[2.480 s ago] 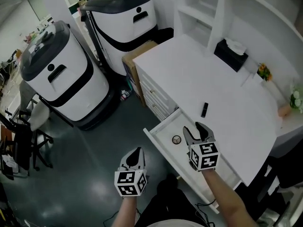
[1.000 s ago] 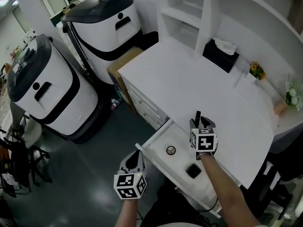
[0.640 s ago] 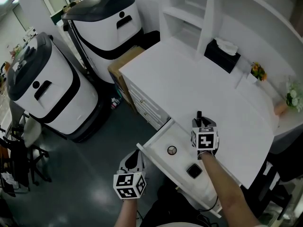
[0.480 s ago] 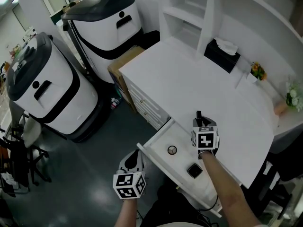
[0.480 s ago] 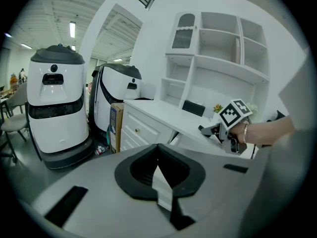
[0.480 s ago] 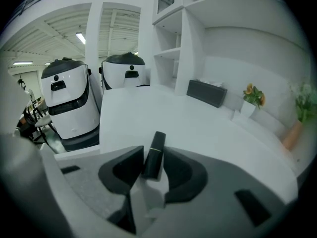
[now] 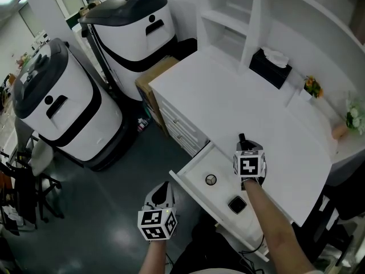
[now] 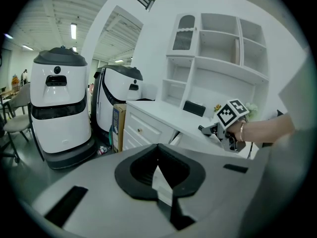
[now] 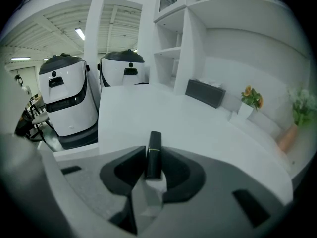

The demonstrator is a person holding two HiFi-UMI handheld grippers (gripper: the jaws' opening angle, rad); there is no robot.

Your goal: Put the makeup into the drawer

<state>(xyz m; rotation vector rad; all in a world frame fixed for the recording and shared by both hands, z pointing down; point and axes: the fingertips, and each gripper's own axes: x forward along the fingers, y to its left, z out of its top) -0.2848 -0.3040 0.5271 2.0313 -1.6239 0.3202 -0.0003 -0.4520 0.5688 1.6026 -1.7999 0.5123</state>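
Beyond the right claw [image 7: 243, 143] lay the white tabletop [image 7: 228, 101], with a black tissue box [image 7: 271, 68] and flowers [image 7: 315, 86] far past it. Just left of it, the open drawer [image 7: 191, 173] held a round pot [image 7: 210, 180] and a black compact [image 7: 236, 204]. Its jaws had just been closing and pinched the black tube [image 9: 153, 152], which stood up past their tips, while the left claw [image 7: 163, 188] hung pressed together, empty, below the drawer front.

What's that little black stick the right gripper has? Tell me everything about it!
The black tube is a small, glossy, square-edged stick, likely plastic, with a thin pale line across it. It sits between the jaws of the right gripper, which have just been closing onto its sides, pointing away over the white desk.
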